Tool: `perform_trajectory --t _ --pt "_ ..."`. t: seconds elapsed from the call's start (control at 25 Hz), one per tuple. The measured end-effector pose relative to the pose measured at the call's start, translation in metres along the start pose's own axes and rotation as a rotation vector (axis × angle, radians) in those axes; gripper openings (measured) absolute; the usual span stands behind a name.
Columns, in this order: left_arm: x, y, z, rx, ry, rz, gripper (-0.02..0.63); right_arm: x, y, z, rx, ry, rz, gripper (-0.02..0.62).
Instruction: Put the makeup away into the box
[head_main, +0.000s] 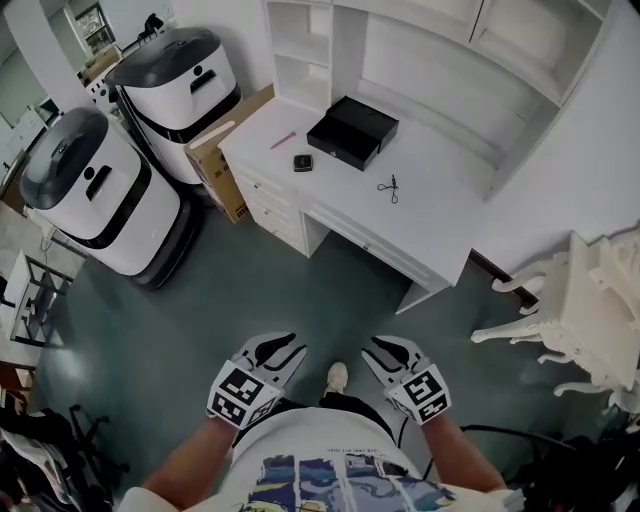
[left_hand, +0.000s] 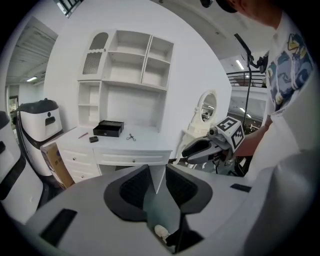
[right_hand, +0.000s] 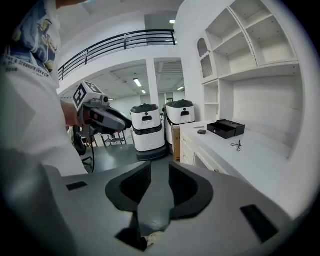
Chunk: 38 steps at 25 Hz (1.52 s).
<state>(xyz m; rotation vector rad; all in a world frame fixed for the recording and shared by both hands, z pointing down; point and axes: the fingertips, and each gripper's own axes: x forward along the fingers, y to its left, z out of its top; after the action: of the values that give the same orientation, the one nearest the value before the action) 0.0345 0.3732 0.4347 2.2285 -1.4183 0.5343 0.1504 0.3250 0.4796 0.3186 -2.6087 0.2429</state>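
On the white tabletop (head_main: 440, 205) ahead of you sits the black box (head_main: 352, 131), near the back edge toward the left end, just under the shelves (head_main: 300, 50). Its inside does not show from where you stand. Three pieces of makeup lie loose around it. A small dark compact (head_main: 303, 162) rests just off the box's near corner, close to the front edge. A thin pink stick (head_main: 283, 140) lies nearer the left corner. Out toward the middle of the tabletop, clear of the box on its right side, is what looks like an eyelash curler (head_main: 390, 187), though it is too small to be sure.

I'd judge the task not begun: every piece is outside the box and none is in your grasp.

Your left claw (head_main: 285, 348) and right claw (head_main: 385, 348) hang low in front of your body over the grey-green floor (head_main: 300, 290), well apart from the tabletop and aimed toward it. Each has its jaws parted a little, with only floor showing in the gap, so both are empty.

All of the work is left. You need to close in on the tabletop, lift each piece in turn and set it inside the box.

Two white-and-black machines (head_main: 90, 185) and a cardboard carton (head_main: 215, 160) stand off the tabletop's left end, and a white chair (head_main: 580, 310) stands to its right.
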Motion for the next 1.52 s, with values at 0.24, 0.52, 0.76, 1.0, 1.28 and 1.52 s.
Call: perform_trajectory --t 0.24,0.52,0.76,1.0,1.28,1.52 --pt "0.038 0.028 0.026 -0.006 0.023 0.03 0.114 0.008 -0.048 0.003 0.043 -0.029 0.001 0.087" --pt "0.075 0.084 0.046 -0.002 0.03 0.036 0.127 0.03 -0.086 0.012 0.069 -0.018 -0.034 0.064" --pt "0.111 0.142 0.063 0.013 0.02 -0.021 0.129 0.055 -0.123 0.033 0.106 0.002 -0.105 0.038" --pt "0.146 0.216 0.086 0.071 0.05 -0.092 0.136 0.101 -0.153 0.071 0.155 0.023 -0.159 0.035" --pt "0.183 0.305 0.101 0.185 0.096 -0.136 0.167 0.163 -0.175 0.11 0.19 0.029 -0.207 0.035" --pt "0.228 0.367 0.107 0.302 0.168 -0.144 0.202 0.186 -0.19 0.124 0.238 0.033 -0.254 0.035"
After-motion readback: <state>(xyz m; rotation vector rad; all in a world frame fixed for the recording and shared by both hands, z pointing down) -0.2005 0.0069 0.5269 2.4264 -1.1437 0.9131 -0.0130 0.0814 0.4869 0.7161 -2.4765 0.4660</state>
